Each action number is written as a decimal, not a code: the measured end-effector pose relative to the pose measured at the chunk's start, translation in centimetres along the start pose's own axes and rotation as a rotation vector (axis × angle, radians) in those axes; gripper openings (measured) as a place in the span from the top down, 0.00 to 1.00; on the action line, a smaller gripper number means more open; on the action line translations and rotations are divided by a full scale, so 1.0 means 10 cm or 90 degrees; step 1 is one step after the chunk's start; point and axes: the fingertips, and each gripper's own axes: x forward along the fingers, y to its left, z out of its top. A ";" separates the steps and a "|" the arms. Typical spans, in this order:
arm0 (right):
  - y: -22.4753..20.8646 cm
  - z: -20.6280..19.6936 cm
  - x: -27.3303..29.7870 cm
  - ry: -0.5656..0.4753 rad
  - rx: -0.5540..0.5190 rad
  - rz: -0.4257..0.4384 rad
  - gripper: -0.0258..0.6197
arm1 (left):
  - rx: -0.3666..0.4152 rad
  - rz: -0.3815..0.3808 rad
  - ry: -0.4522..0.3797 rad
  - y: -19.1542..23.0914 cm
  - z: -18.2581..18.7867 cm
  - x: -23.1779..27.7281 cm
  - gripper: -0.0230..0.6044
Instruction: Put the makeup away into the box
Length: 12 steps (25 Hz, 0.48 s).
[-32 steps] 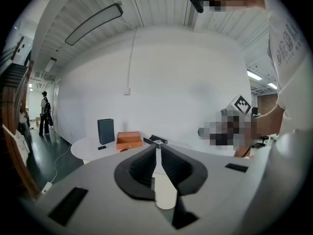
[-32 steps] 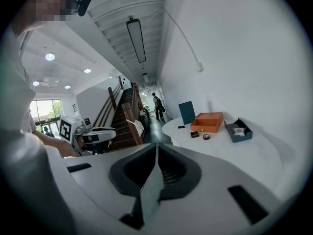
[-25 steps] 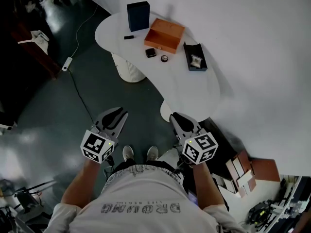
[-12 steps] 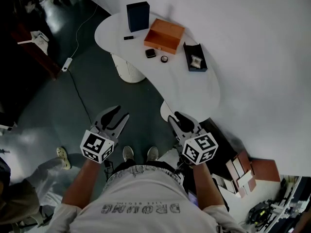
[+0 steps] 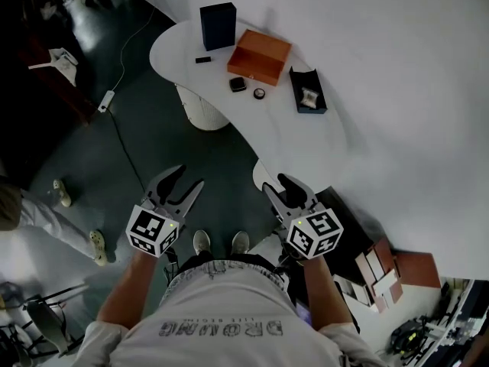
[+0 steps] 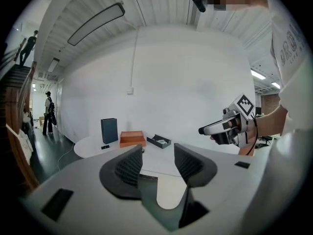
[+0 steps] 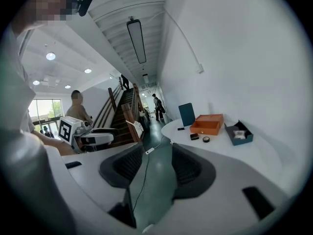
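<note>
While the person stands short of the bench's [image 5: 306, 140] near end, the left hand-held gripper [image 5: 184, 178] and right hand-held gripper [image 5: 276, 183] are held level and empty; both sets of jaws have just been opening and stand apart. At the bench's far end, the black compact [image 5: 238, 84] and small round pot [image 5: 259, 93] lie just beside the open orange box [image 5: 259, 55]. The black stick [image 5: 202, 59] lies near the upright dark blue case [image 5: 218, 26].
</note>
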 end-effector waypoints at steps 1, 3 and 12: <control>0.00 0.00 0.00 0.000 0.000 0.000 0.64 | 0.000 0.001 0.000 0.00 0.00 0.00 0.61; -0.01 0.00 0.00 -0.001 0.001 -0.001 0.63 | 0.000 0.005 -0.001 0.01 0.00 0.00 0.60; -0.11 0.01 -0.01 -0.003 0.004 -0.003 0.57 | -0.001 0.016 0.001 -0.01 0.00 0.05 0.55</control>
